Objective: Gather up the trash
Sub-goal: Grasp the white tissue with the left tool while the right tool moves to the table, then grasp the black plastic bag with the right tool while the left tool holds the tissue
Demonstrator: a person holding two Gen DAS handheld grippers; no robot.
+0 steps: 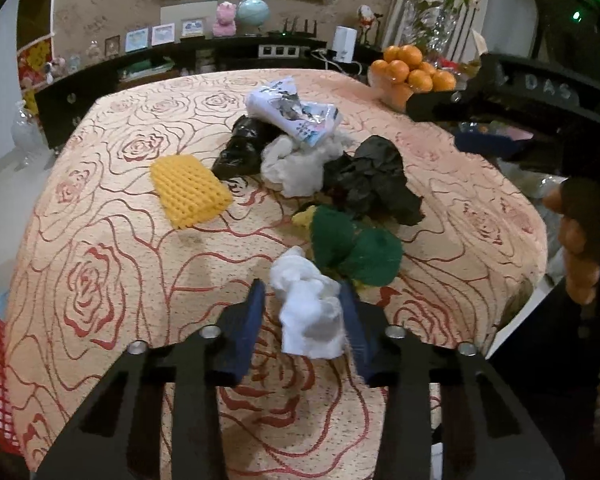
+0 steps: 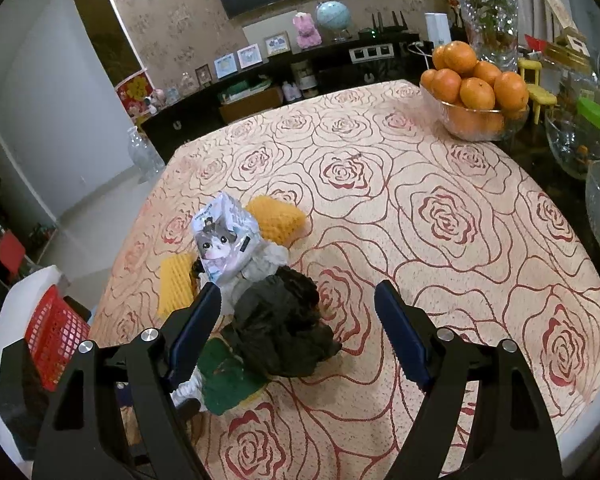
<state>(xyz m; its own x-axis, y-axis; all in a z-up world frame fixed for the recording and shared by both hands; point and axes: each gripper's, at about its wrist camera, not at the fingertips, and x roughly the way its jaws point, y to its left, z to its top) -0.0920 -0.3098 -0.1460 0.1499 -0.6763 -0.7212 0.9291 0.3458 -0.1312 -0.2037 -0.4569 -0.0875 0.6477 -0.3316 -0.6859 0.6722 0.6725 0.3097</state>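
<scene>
The left gripper (image 1: 303, 308) brackets one crumpled white tissue (image 1: 306, 308); whether its fingers press it cannot be determined. The right gripper (image 2: 298, 316) is spread wide with nothing between its fingers. On the rose-pattern tablecloth (image 2: 440, 216) lie two black bags (image 1: 370, 180), two yellow foam nets (image 1: 188, 190), one printed wrapper (image 1: 294, 114) and one green leaf piece (image 1: 356, 246); one red basket (image 2: 56, 336) sits beside the table.

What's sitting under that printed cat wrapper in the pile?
The cat wrapper lies on top of a crumpled white tissue wad and a black plastic bag. Whatever lies beneath those is covered.
</scene>
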